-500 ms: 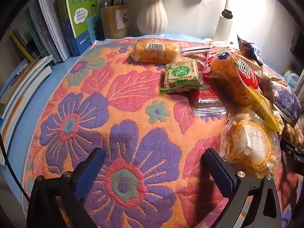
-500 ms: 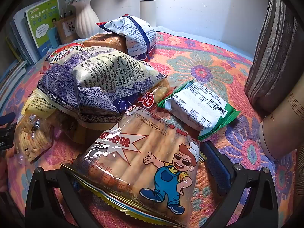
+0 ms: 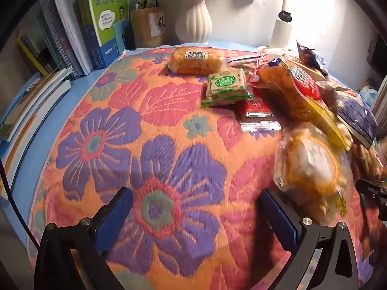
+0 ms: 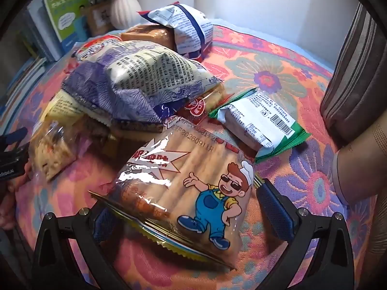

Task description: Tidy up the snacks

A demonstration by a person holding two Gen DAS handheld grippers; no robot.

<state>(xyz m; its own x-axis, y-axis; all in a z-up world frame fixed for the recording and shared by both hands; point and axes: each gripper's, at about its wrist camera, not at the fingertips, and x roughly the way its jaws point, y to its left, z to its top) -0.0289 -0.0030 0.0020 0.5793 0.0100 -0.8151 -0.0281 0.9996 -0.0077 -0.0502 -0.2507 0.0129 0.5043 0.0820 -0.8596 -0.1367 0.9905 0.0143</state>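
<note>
- While the left tool [image 3: 196, 213] hangs over the flowered cloth [image 3: 154, 145] with its blue-padded fingers spread wide and nothing between them, a blurred clear bag with an orange ring label [image 3: 312, 169] lies just beside its right finger.
- Farther back on that cloth lie a bread loaf with a barcode sticker [image 3: 196, 60], a small green-labelled pack [image 3: 227, 87] and a red packet [image 3: 256, 111] partly under it.
- To their right, a red-and-orange bag [image 3: 290, 84] leans over a yellow-edged one, with a blue patterned bag [image 3: 355, 118] at the frame's edge.
- A white ribbed vase [image 3: 193, 21], a brown holder [image 3: 147, 26] and upright books [image 3: 101, 19] stand along the wall behind.
- Right tool [image 4: 186, 213]: its fingers stand wide apart on either side of a biscuit-stick bag with a cartoon man in overalls [image 4: 191, 191]; the bag's near end lies between them, but whether the pads touch it is not clear.
- Beyond that bag, a large blue-and-white printed bag [image 4: 145, 82] sits on top of a heap of other packs.
- A white pack with green edges [image 4: 261, 123] lies flat to the right, apart from the heap.
- A blue-striped white bag [image 4: 188, 29] rests at the back against a loaf.
</note>
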